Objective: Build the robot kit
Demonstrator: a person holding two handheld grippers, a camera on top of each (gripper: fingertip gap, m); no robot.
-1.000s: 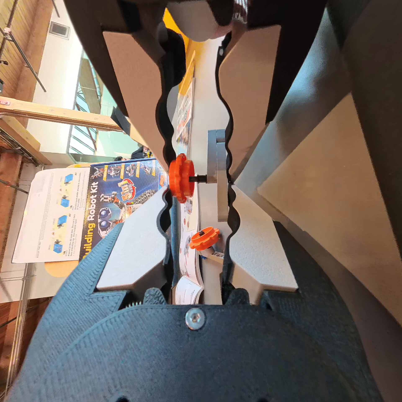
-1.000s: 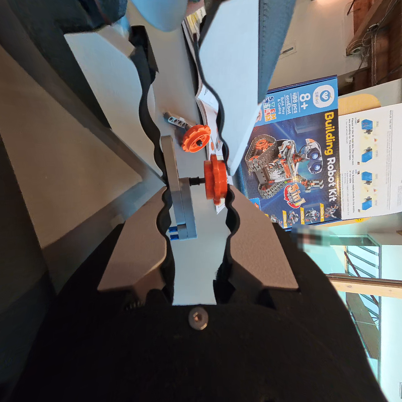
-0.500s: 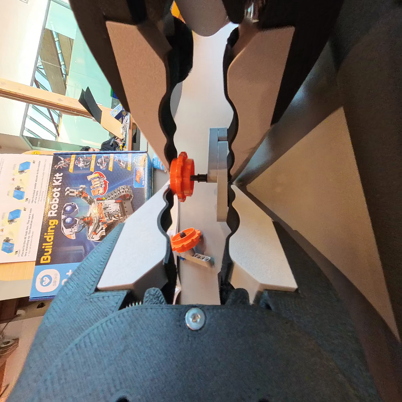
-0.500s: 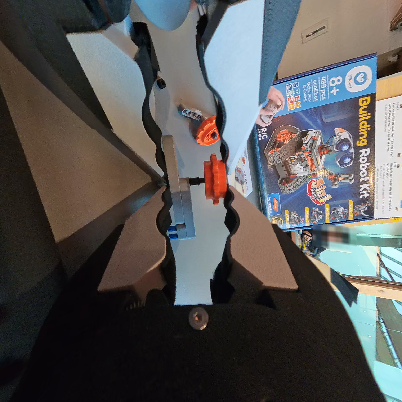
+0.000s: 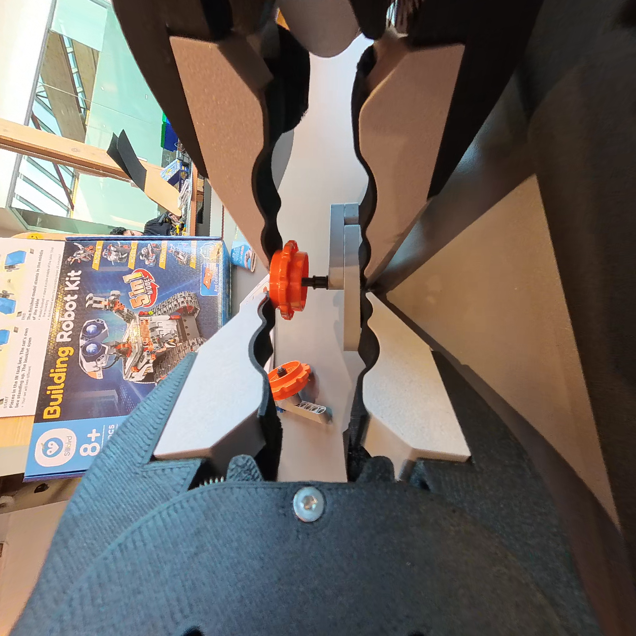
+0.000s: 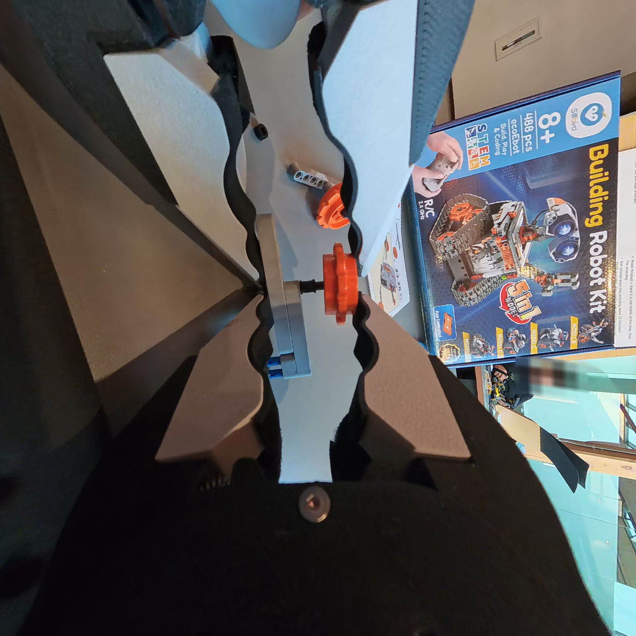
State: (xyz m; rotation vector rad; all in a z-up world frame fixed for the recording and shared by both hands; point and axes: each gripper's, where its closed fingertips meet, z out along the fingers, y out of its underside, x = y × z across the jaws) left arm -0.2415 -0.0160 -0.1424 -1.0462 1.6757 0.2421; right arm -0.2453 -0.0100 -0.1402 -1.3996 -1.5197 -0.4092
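A small assembly hangs above the white table: an orange toothed wheel on a black axle plugged into stacked grey beams. My left gripper and my right gripper face each other tip to tip. Each is shut on this assembly, one finger on the wheel and the other on the grey beams. In the right wrist view the wheel is on the right and the beams, with blue pins at their end, are on the left.
A second orange wheel with a short grey beam lies on the table below; a small black pin lies farther off. A blue kit box stands beside a white sheet. An instruction booklet lies by it. Less than 4 cm separates the two grippers' tips.
Both grippers have swung together with the assembly still held between them. The box and the loose wheel have shifted across both views. The grip has not changed.
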